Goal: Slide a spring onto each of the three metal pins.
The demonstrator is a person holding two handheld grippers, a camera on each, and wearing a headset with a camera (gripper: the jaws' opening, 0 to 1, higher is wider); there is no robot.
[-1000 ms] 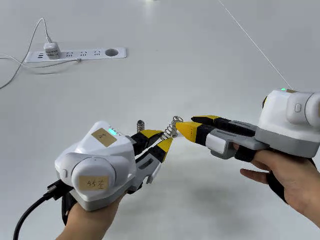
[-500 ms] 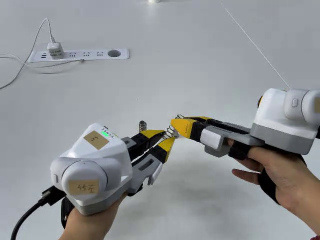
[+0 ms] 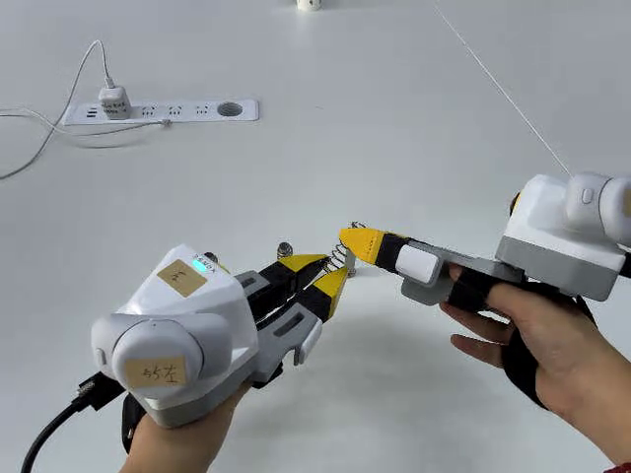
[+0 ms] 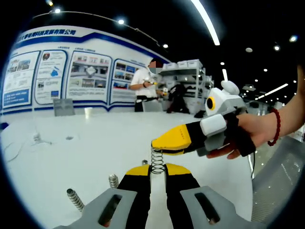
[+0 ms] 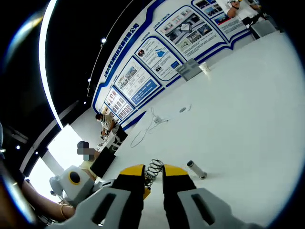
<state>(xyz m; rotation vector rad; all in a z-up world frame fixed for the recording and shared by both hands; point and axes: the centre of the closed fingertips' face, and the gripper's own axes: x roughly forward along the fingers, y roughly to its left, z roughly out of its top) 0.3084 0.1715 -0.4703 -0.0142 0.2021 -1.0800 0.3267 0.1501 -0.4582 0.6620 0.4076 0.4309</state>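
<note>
Left gripper (image 4: 157, 171): a hand is holding its white body at the near edge of the head view. The yellow-tipped black jaws are sitting nearly together and are pinching the lower end of the small silver coil spring (image 4: 157, 160).
Small silver coil spring: it is standing upright above the left tips and hanging between the two grippers, off the table. Both ends are being held.
Right gripper (image 5: 153, 172): it is reaching in from the right, held in the other hand. Its yellow tips are closing on the spring's upper end, and the coil is showing in the narrow gap between them in the right gripper view. In the left gripper view its tip is touching the top of the spring.
Short metal pin wearing a spring (image 4: 113, 180): it is standing on the table just left of the left jaws.
Second sprung pin (image 4: 74, 198): it is standing further left, apart from the first.
White table (image 3: 414, 128): it is stretching away under both grippers.
White power strip (image 3: 163, 110): it is lying far back on the left, well apart from the work, and a white charger (image 3: 111, 99) is sitting plugged into it.
</note>
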